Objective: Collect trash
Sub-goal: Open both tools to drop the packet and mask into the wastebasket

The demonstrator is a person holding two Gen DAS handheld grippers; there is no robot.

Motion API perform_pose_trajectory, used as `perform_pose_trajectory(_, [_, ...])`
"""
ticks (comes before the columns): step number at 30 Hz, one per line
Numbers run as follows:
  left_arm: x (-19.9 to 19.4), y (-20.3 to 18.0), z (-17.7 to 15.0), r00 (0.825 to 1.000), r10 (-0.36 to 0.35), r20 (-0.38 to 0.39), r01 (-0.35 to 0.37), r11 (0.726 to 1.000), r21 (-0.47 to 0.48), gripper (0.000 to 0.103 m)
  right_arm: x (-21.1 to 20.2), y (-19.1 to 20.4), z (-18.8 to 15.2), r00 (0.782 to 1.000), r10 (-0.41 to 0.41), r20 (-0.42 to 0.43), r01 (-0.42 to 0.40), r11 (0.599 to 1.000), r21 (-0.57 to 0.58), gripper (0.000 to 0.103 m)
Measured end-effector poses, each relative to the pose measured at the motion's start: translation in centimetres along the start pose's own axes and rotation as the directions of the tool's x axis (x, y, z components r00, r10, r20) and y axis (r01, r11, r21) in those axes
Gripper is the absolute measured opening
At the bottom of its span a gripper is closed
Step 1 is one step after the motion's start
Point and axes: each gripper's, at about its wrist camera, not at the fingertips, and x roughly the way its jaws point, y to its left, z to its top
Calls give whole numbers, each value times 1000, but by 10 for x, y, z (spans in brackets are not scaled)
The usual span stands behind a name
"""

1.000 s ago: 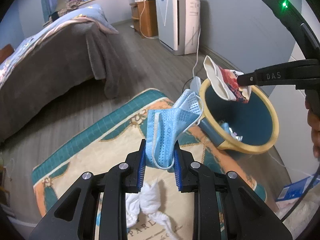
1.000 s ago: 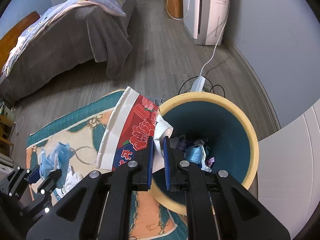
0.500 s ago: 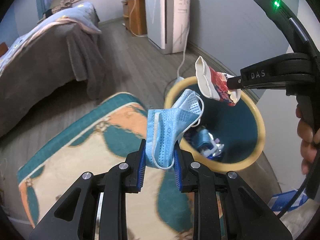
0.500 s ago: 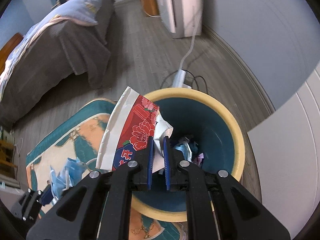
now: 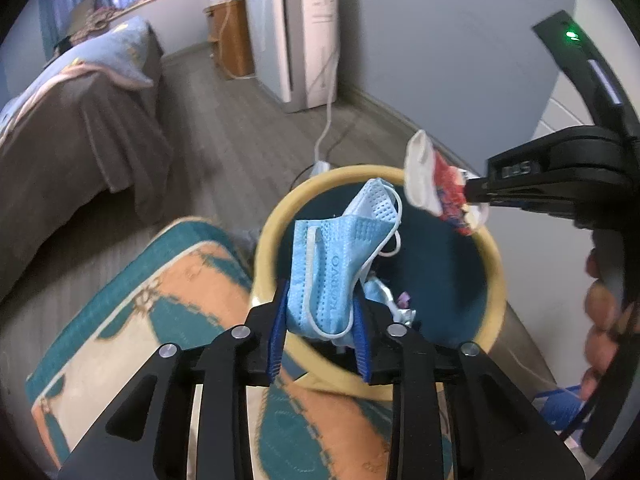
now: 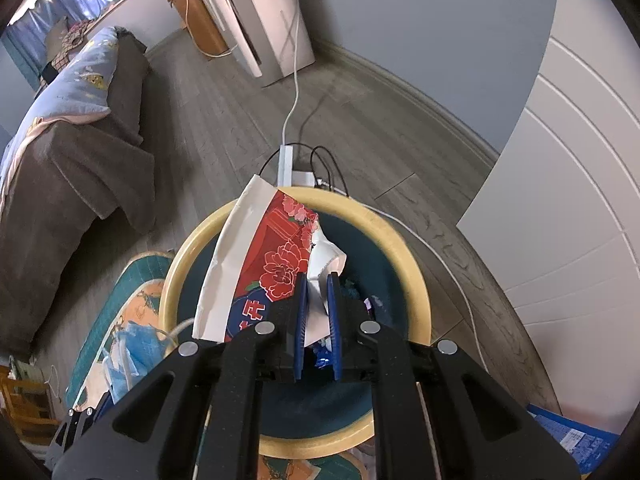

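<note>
My left gripper [image 5: 319, 312] is shut on a blue face mask [image 5: 340, 256] and holds it over the near rim of the trash bin [image 5: 272, 232], which is yellow-rimmed and teal inside. My right gripper [image 6: 318, 300] is shut on a crumpled red and white paper cup [image 6: 256, 268] and holds it above the bin's opening [image 6: 412, 280]. In the left wrist view the right gripper [image 5: 474, 196] holds the cup [image 5: 432, 184] over the bin's far right rim. Some trash lies at the bottom of the bin [image 5: 392, 300]. The mask also shows in the right wrist view [image 6: 136, 352].
The bin stands at the edge of a teal and orange rug [image 5: 160, 320]. A bed [image 5: 72, 120] is at the left. A white appliance [image 5: 296, 40] stands by the wall, with a power strip and cables [image 6: 296, 168] behind the bin. A blue box [image 6: 572, 440] lies at the lower right.
Both grippers have moved toward the bin with their loads. The mask and the cup are now above the bin's opening, and the bin fills more of both views.
</note>
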Motion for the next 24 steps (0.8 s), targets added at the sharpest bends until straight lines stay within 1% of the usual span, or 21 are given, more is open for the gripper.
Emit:
perform_pose_trajectory(1, [-1,-2,1,1000,6,10,-6,1000,12,39,-1,0,0,1000,-4,4,4,1000,0,14])
perform_pose_trajectory(2, [-4,-4,1,1000,14,21,-14,1000,22,42,-1,0,0,1000,-6,5,6,1000,1,18])
perform_pose_trajectory(3, [-5,-5,3,999,15,30,-16,1000,25,51,-2,1,-1,1000,-8,7,8,1000,1,32])
perform_pose_trajectory(4, [-6,-5,3,999,18,36,-19,999,25,60,-3,1,-1,1000,-17,15,17,1000,1,49])
perform_pose_trajectory(5, [-8,-4,2,998,32,45,-33,999,25,65,-6,2,-1,999,-25,27,25,1000,-1,55])
perform_pose_trajectory(7, [-13,-1,0,996,61,68,-63,998,26,80,-9,4,0,999,-29,40,30,999,-13,61])
perform_pose_trajectory(8, [-16,2,-1,994,78,77,-80,997,24,84,-9,7,0,999,-29,43,30,999,-21,64])
perform_pose_trajectory(9, [-18,5,-3,992,94,83,-96,995,17,89,-9,8,0,999,-27,43,28,999,-28,73])
perform_pose_trajectory(10, [-21,10,-5,990,113,86,-114,993,5,92,-9,11,0,999,-26,44,27,999,-36,84])
perform_pose_trajectory(12, [-26,17,-8,987,137,82,-136,991,-13,94,-12,16,0,998,-37,56,40,998,-52,93])
perform_pose_trajectory(15, [-40,30,-15,984,158,79,-155,987,-33,95,-15,27,-1,996,-53,78,60,994,-91,97])
perform_pose_trajectory(18, [-56,50,-22,981,178,81,-174,983,-62,96,-17,41,-4,995,-54,84,66,988,-140,97])
perform_pose_trajectory(21, [-75,77,-34,979,196,64,-187,975,-122,96,-20,56,-8,996,-31,88,46,984,-173,97])
perform_pose_trajectory(24, [-93,98,-49,974,222,50,-212,965,-151,96,-24,72,-14,995,-15,98,36,975,-217,97])
